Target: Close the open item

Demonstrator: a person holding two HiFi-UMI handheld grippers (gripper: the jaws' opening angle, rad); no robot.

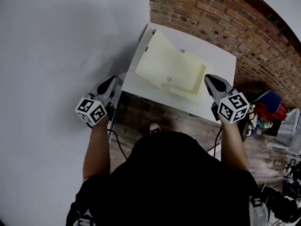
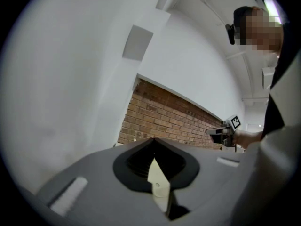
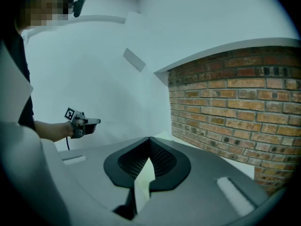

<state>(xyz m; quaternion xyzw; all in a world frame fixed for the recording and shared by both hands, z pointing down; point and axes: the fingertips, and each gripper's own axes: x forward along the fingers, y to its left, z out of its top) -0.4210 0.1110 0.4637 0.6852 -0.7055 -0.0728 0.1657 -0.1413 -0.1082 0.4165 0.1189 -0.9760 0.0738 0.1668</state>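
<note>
Open cream box (image 1: 171, 72) on white counter (image 1: 221, 62), both grippers shut and empty, short of it.

In the head view the box lies spread open mid-counter, lid flap toward the back left and tray part toward the front right. It sits ahead of and between the two grippers. Left gripper (image 1: 111, 81) has its jaws pressed together on nothing and hangs off the counter's left front corner, apart from the box. Right gripper (image 1: 210, 80) also has its jaws closed on nothing and sits just beside the tray's right front corner; contact can't be told. Brick wall (image 1: 211, 13) stands behind the counter and a white wall (image 1: 56, 41) runs on the left. A wooden floor (image 1: 141, 121) lies below, with a shoe (image 1: 154, 127) at the counter's front edge. Red and blue clutter (image 1: 270, 105) is off to the right, clear of the box.
</note>
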